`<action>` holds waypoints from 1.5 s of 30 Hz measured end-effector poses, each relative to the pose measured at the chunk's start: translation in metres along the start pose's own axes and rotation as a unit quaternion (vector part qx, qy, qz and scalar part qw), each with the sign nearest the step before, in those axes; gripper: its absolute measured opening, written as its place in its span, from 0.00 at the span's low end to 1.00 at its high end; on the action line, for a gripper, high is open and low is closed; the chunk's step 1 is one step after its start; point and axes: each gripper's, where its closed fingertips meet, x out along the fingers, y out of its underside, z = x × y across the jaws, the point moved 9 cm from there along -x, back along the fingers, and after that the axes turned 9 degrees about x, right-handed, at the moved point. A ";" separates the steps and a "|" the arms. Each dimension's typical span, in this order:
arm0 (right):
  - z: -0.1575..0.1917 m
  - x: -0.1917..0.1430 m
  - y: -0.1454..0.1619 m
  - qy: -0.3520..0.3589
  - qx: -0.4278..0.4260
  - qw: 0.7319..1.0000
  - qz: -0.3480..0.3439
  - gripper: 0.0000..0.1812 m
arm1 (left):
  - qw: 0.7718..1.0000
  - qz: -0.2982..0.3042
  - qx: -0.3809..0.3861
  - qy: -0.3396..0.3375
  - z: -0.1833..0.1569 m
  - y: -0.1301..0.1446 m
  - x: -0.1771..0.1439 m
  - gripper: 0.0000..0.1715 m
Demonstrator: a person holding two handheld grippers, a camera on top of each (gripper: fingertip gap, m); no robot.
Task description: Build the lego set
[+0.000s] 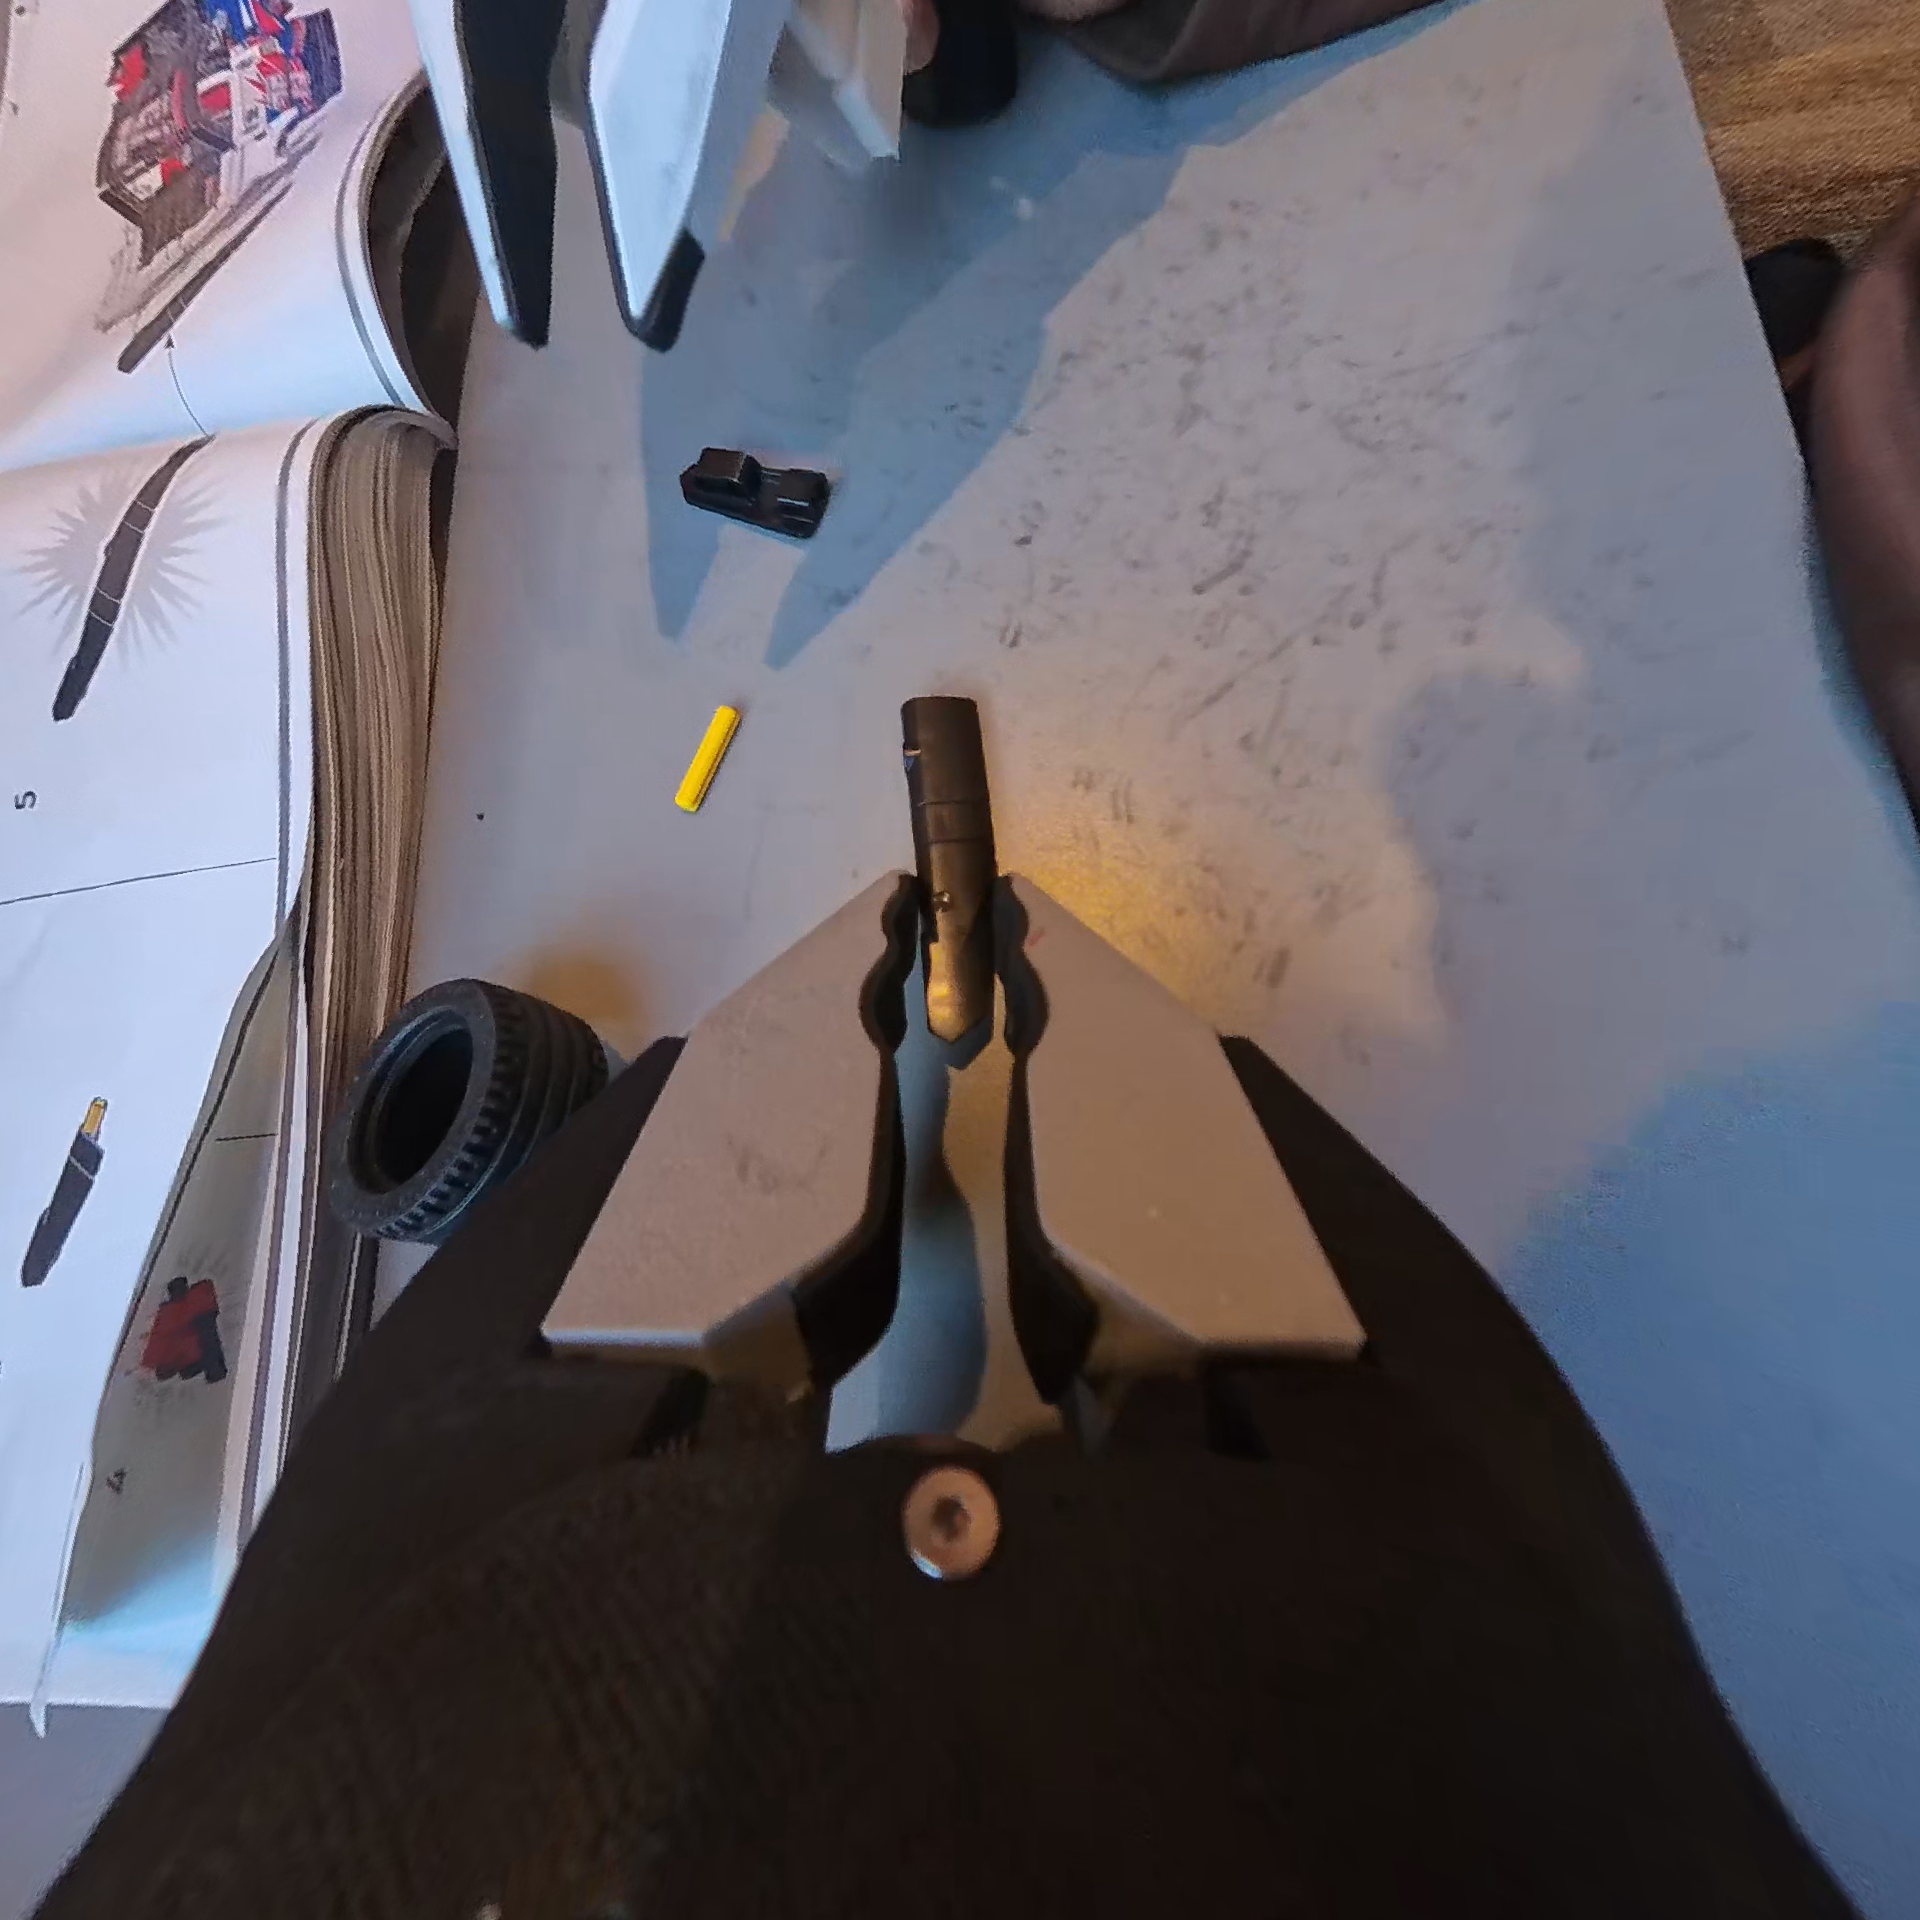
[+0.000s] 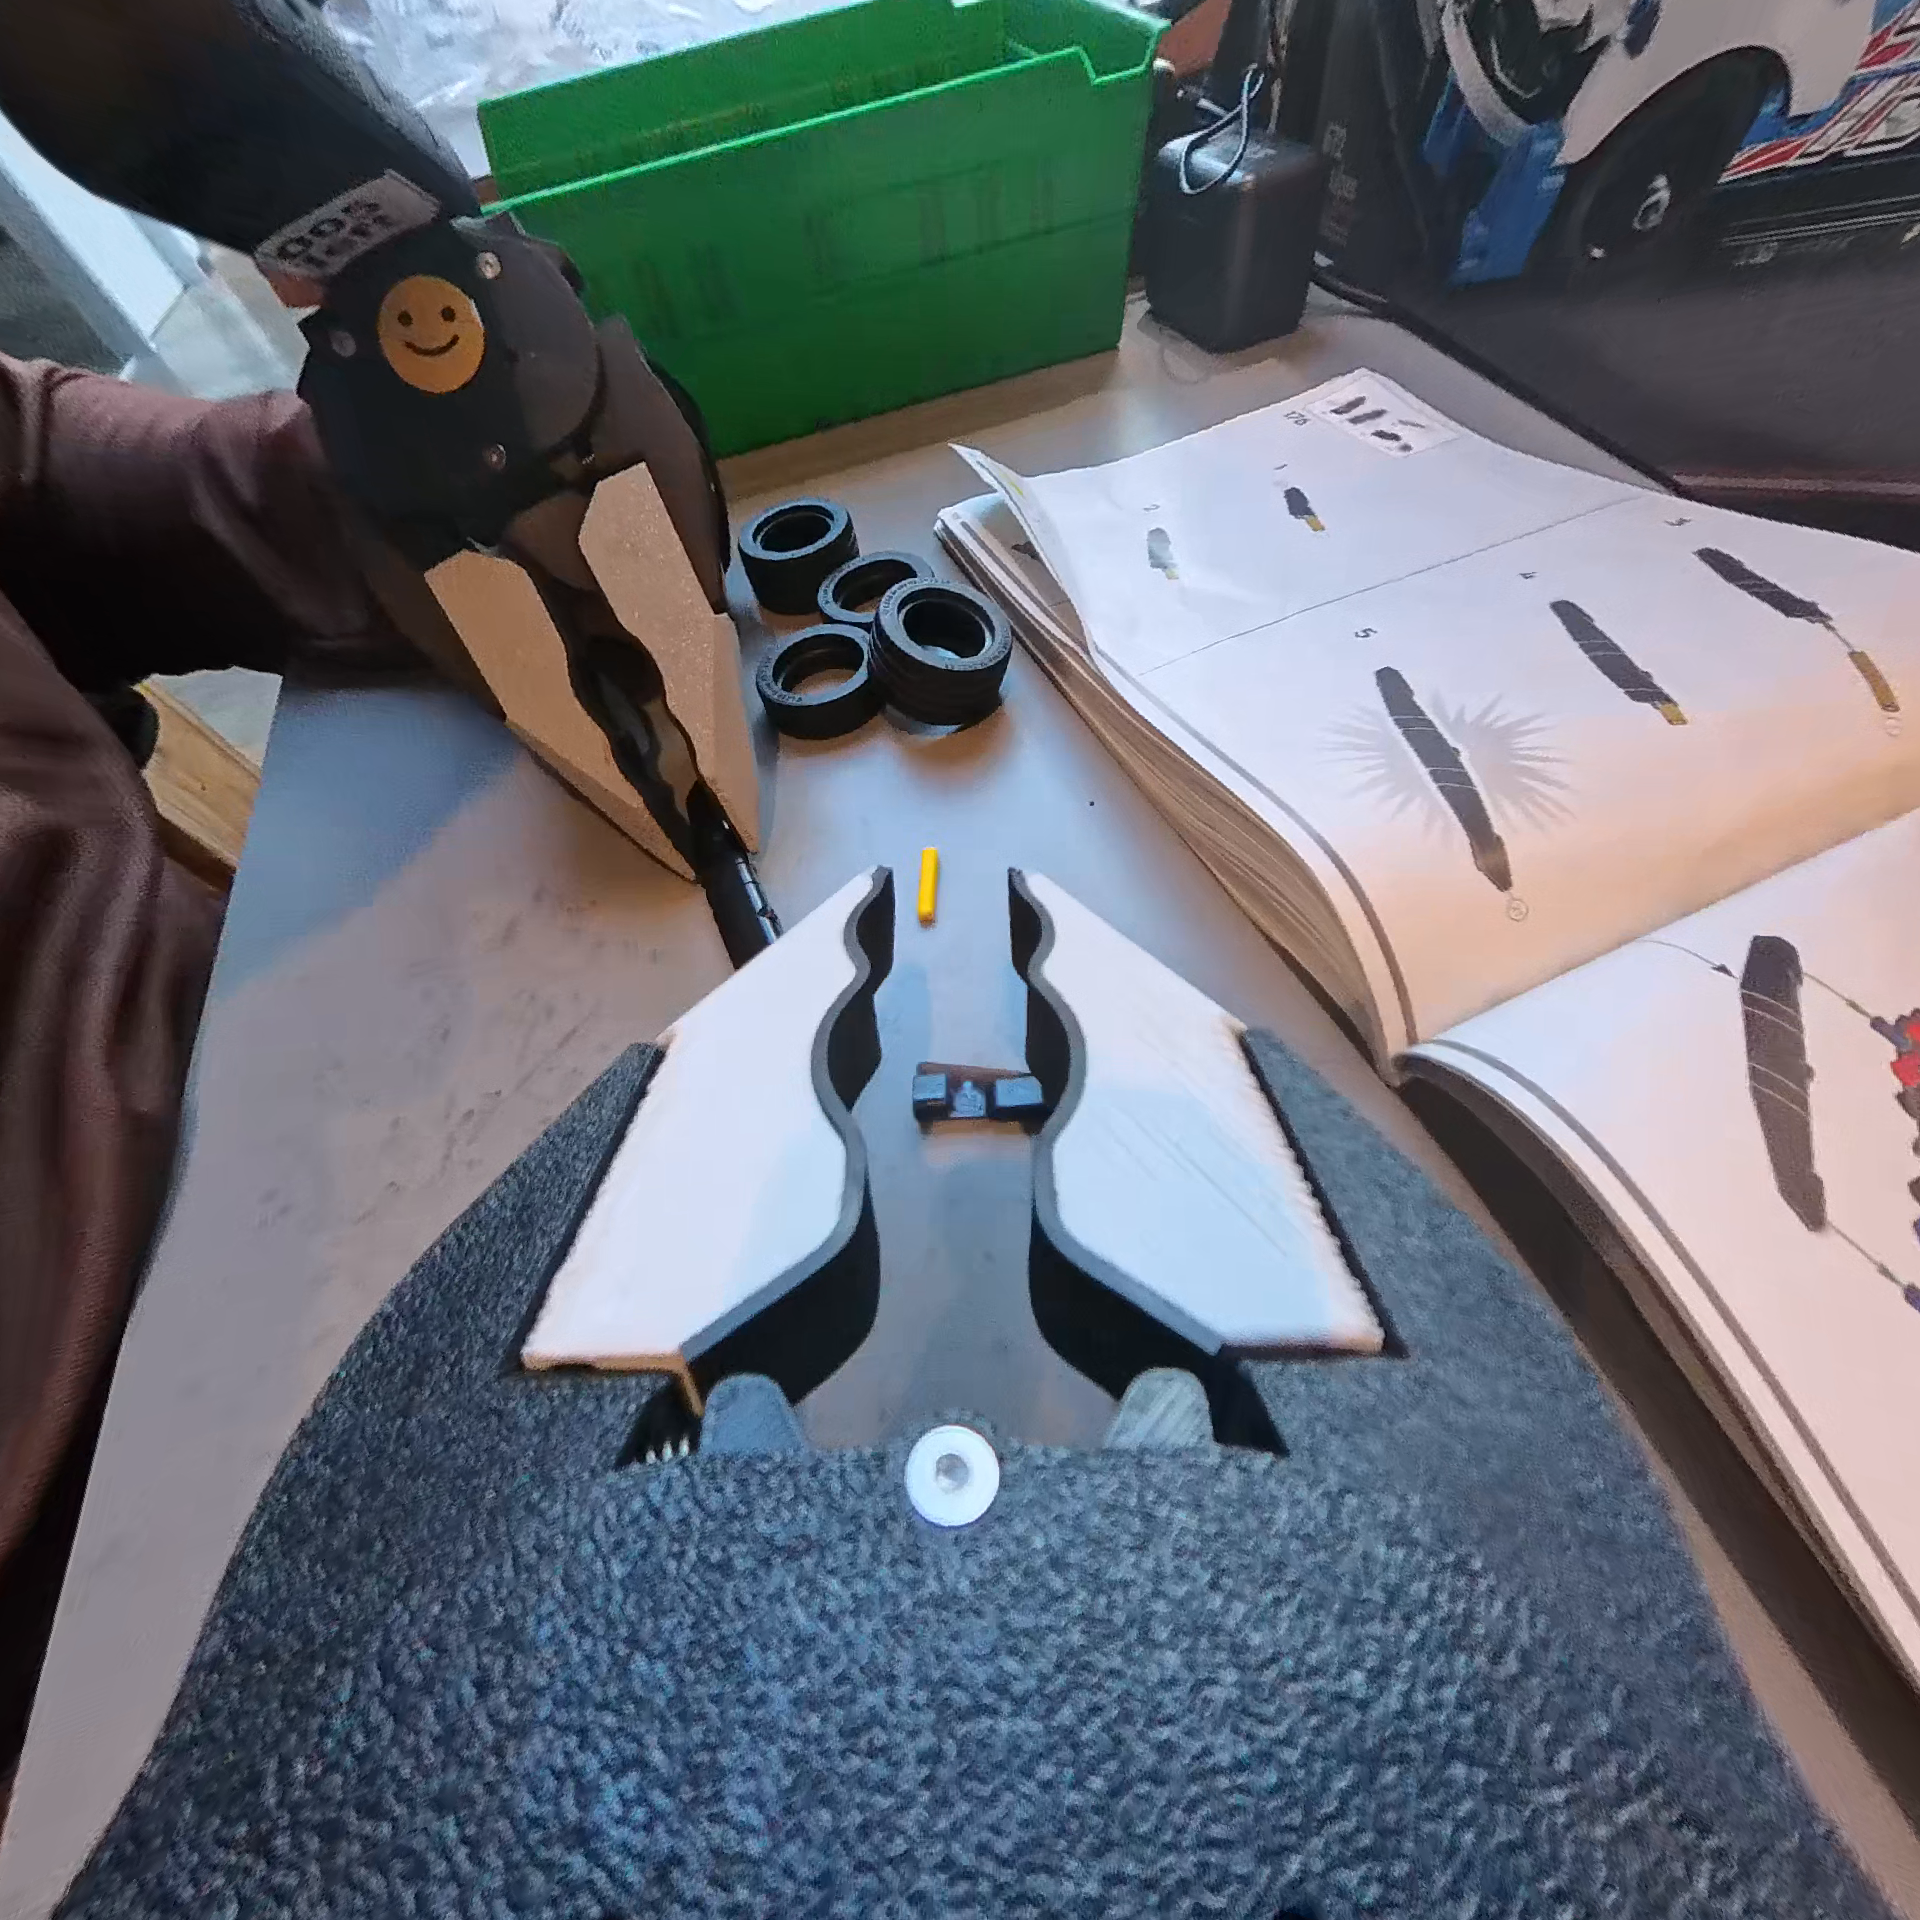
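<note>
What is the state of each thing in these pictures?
left gripper: shut on black rod
black rod: held, sticking forward
right gripper: jaws open, empty
yellow pin: loose on table
small black connector: loose between open jaws
instruction booklet: open
green bin: upright

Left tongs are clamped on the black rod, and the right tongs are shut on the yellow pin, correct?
Not quite. The left tongs do clamp the black rod, but the right tongs are open; the yellow pin lies loose on the table beyond them, as the right wrist view shows.
</note>
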 end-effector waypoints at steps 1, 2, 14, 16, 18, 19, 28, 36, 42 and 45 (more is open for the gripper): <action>-0.001 -0.002 0.000 0.004 0.003 1.000 -0.005 0.11 | 1.000 0.000 -0.004 0.002 0.001 0.000 0.000 0.07; -0.003 -0.004 -0.001 0.007 0.006 1.000 -0.011 0.11 | 1.000 0.000 -0.008 0.004 0.001 0.000 0.000 0.07; -0.009 -0.006 -0.002 0.015 0.019 1.000 -0.020 0.11 | 1.000 -0.001 -0.021 0.007 0.004 0.001 0.000 0.09; -0.009 -0.006 -0.002 0.014 0.021 0.999 -0.019 0.11 | 1.000 0.000 -0.018 0.003 0.003 0.001 0.000 0.09; -0.010 -0.006 -0.002 0.013 0.025 0.999 -0.017 0.11 | 1.000 0.000 -0.015 0.002 0.003 0.001 0.000 0.09; -0.010 -0.006 -0.002 0.013 0.025 0.999 -0.017 0.11 | 1.000 0.000 -0.016 0.002 0.003 0.001 0.000 0.09; -0.008 -0.004 -0.001 0.011 0.018 1.000 -0.007 0.11 | 1.000 0.001 -0.016 -0.002 0.003 0.001 -0.001 0.09; -0.008 -0.004 -0.001 0.010 0.020 1.000 -0.009 0.11 | 1.000 0.002 -0.022 -0.002 0.003 0.002 -0.002 0.10; -0.008 -0.003 -0.001 0.007 0.021 1.000 -0.005 0.11 | 1.000 0.002 -0.022 -0.002 0.003 0.002 -0.002 0.10; -0.008 -0.002 0.000 0.007 0.020 1.000 0.002 0.11 | 1.000 0.002 -0.019 -0.003 0.003 0.002 -0.002 0.09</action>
